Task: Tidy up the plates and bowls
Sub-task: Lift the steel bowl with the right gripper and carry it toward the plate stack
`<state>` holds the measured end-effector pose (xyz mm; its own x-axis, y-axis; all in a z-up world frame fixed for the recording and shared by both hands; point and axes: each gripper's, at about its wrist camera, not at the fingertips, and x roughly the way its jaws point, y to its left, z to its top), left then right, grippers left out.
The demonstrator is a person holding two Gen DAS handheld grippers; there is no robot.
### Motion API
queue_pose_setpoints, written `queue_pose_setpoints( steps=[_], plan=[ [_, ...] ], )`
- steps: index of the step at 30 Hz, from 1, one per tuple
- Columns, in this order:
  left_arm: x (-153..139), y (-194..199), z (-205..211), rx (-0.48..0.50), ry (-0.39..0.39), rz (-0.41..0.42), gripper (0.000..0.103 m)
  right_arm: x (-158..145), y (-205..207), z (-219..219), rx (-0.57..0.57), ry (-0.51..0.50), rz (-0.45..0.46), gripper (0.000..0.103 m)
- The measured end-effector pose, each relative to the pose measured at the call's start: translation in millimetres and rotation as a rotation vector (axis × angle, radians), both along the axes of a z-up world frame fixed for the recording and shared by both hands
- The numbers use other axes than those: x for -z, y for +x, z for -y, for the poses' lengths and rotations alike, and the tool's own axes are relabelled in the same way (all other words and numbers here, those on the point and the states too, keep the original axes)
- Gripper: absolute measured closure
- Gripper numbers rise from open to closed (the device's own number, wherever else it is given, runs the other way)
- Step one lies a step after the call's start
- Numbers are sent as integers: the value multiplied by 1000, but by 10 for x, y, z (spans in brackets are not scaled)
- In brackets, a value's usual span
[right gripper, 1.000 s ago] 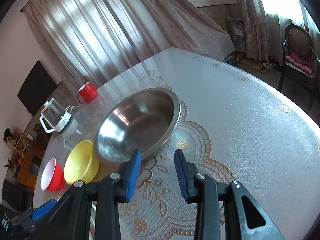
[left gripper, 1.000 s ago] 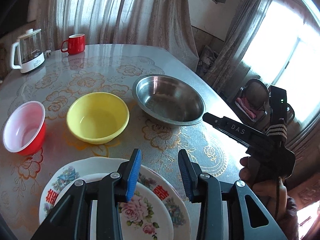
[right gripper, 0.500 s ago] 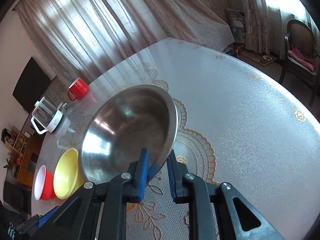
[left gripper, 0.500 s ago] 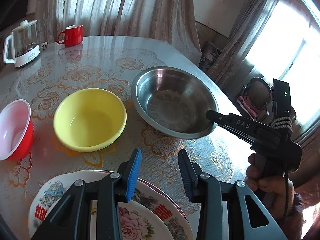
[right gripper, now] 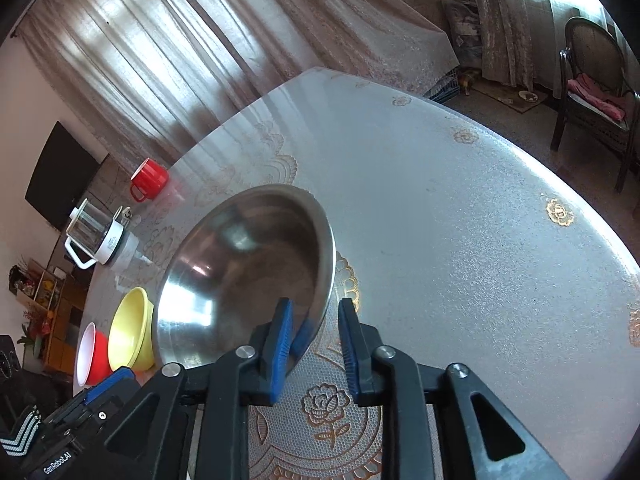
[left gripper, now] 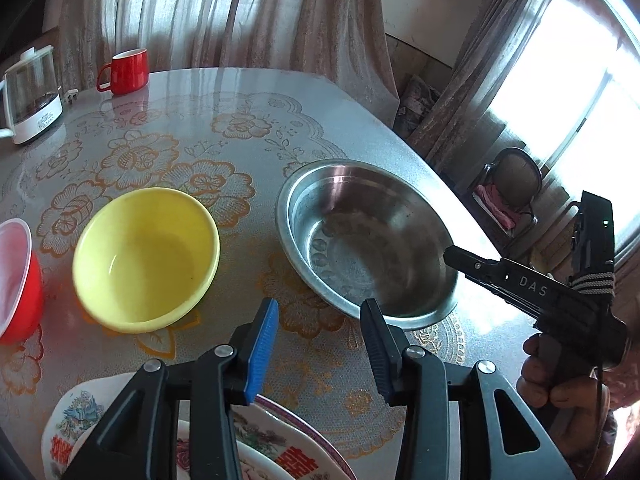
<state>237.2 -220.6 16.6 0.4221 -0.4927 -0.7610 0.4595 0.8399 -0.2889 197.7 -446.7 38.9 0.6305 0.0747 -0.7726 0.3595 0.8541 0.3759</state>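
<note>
1. The steel bowl [left gripper: 368, 240] sits empty on the surface [left gripper: 248, 96], rightmost of three bowls.
2. The yellow bowl [left gripper: 146, 258] beside it is empty; the red bowl [left gripper: 16, 280], white inside, shows nothing in it.
3. Two stacked plates [left gripper: 300, 452] with red characters lie under the left gripper [left gripper: 318, 352], whose fingers are spread, holding nothing.
4. The right gripper [right gripper: 314, 344] straddles the steel bowl's near rim, its fingers parted around it, one inside, one outside.
5. That gripper reads "DAS"; the other reads "GenRobot.AI".
6. A red mug [left gripper: 126, 71] and glass kettle [left gripper: 30, 96] stand far back.
</note>
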Motion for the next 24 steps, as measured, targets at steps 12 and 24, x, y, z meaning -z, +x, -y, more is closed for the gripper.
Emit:
queue_pose_setpoints(
  steps=[12,24],
  plan=[
    [147,195,223,-14,33,-28,61,-46,44,-33,12,-83,34,69],
    [175,216,346,-5,51,-11,73,82,164,-48,-12,-91,15,74]
  ],
)
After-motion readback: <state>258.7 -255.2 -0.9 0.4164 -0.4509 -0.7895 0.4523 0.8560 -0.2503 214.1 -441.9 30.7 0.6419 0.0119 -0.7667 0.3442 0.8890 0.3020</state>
